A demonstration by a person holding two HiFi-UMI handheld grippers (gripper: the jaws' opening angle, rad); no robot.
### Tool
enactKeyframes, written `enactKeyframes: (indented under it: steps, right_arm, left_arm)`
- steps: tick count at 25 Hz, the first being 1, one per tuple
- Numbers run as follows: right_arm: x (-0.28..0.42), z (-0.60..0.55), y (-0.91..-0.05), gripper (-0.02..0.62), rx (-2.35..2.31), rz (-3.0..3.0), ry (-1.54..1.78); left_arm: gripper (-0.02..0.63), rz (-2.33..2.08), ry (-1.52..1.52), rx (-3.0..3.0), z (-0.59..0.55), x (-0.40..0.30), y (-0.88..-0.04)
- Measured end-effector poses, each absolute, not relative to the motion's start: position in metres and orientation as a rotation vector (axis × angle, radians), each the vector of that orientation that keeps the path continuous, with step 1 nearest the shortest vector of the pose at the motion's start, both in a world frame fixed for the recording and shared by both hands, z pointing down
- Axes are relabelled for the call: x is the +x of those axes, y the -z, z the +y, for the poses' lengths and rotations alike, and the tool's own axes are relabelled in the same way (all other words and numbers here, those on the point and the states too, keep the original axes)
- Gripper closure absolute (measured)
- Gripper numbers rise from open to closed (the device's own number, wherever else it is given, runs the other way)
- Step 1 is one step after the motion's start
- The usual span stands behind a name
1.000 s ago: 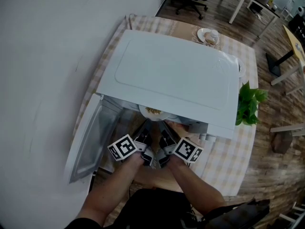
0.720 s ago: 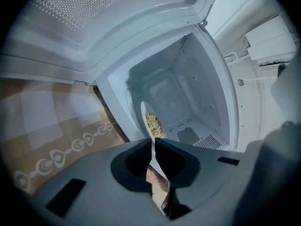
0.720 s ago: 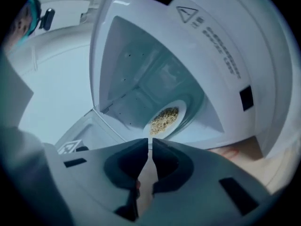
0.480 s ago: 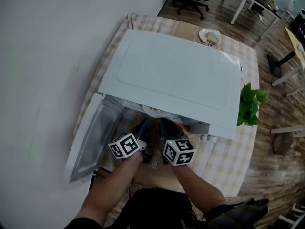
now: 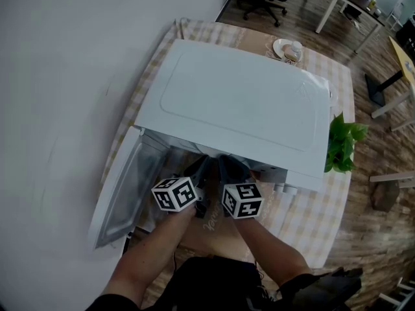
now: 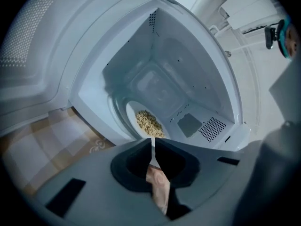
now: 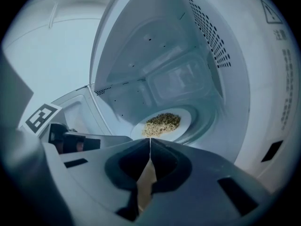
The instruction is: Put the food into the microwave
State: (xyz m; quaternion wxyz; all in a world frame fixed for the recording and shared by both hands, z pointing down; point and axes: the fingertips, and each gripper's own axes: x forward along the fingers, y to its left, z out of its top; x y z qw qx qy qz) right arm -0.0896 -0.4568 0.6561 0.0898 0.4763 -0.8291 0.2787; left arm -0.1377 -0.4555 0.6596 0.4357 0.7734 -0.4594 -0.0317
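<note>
Both marker cubes have slid forward toward 12 o'clock since a second ago. In the head view the left gripper (image 5: 200, 168) and right gripper (image 5: 228, 167) now reach in under the front edge of the microwave (image 5: 240, 102). The plate (image 6: 132, 112), which showed at the mouth a second ago, is hidden beneath the white top. The door (image 5: 123, 186) hangs wide open at 8 o'clock of the opening, clear of both arms.

In the left gripper view the jaws are pressed together on a thin white sliver of the plate's near rim. The plate stretches away toward 12 o'clock into the cavity, with the food (image 6: 149, 123) heaped on it. The cavity floor and the vented side wall sit behind it.

In the right gripper view the jaws are likewise closed tight, meeting the plate's edge at their tips. The plate lies at 1 o'clock of them, over the round turntable (image 7: 212, 122). I cannot tell whether the plate rests on the turntable or hangs just above it.

So the food appears to be inside the oven, and the carry looks nearly done. What remains, I judge, is to set the plate down, let go with both grippers, draw them out and shut the door.
</note>
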Motion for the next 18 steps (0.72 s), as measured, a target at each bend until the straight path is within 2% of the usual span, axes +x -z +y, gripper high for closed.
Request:
enactKeyframes:
  steps: [7, 18]
  right_arm:
    - [-0.090, -0.466, -0.658, 0.584, 1.426, -2.444, -0.814]
    - [-0.092, -0.463, -0.648, 0.583, 1.416, -2.425, -0.779]
  left_arm:
    - [0.575, -1.207, -0.058, 2.020, -0.445, -0.139, -0.655]
    - [0.575, -1.260, -0.061, 2.092, -0.417, -0.154, -0.627]
